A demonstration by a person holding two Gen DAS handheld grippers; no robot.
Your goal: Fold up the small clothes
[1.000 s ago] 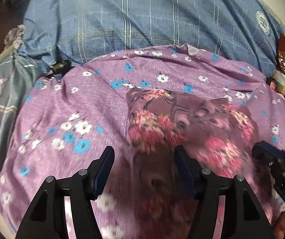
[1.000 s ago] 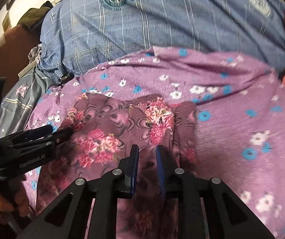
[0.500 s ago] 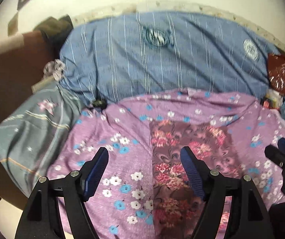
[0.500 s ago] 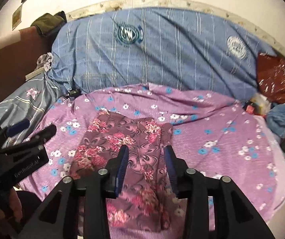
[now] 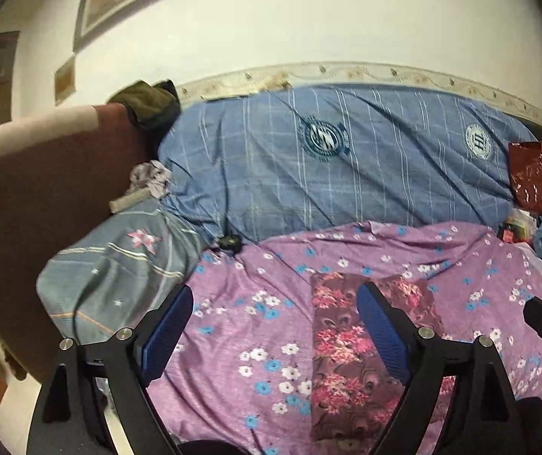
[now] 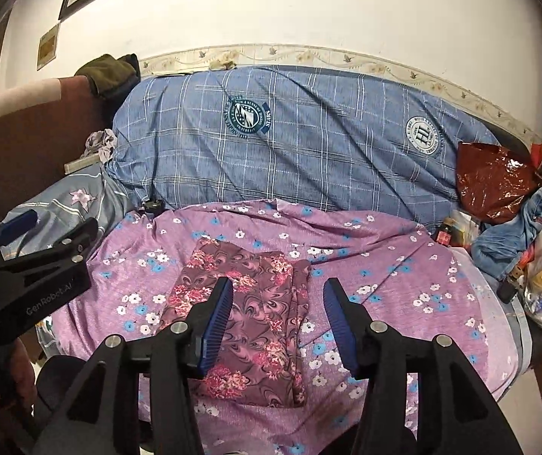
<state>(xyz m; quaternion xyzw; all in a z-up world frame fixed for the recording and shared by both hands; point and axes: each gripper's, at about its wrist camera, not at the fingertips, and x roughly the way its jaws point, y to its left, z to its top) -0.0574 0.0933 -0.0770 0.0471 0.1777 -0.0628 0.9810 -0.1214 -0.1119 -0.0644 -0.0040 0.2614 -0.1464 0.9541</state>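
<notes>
The garment [image 6: 248, 326], a maroon cloth with pink flowers, is seen folded into a long rectangle and laid flat on the purple sheet [image 6: 384, 265], near the front edge of the bed. It is not touched by any gripper.

The left gripper [image 5: 274, 333] is held above the sheet, and its jaws are spread wide and opening; nothing is held between them. The right gripper [image 6: 276, 322] is held above the garment, its jaws are also apart and opening, and nothing is pinched by its 2 pads.

Behind the sheet a blue quilt [image 6: 309, 140] with 2 round emblems is placed along the wall. A red bag [image 6: 494, 182] is seen at the right, and a grey pillow [image 5: 119, 265] at the left.
</notes>
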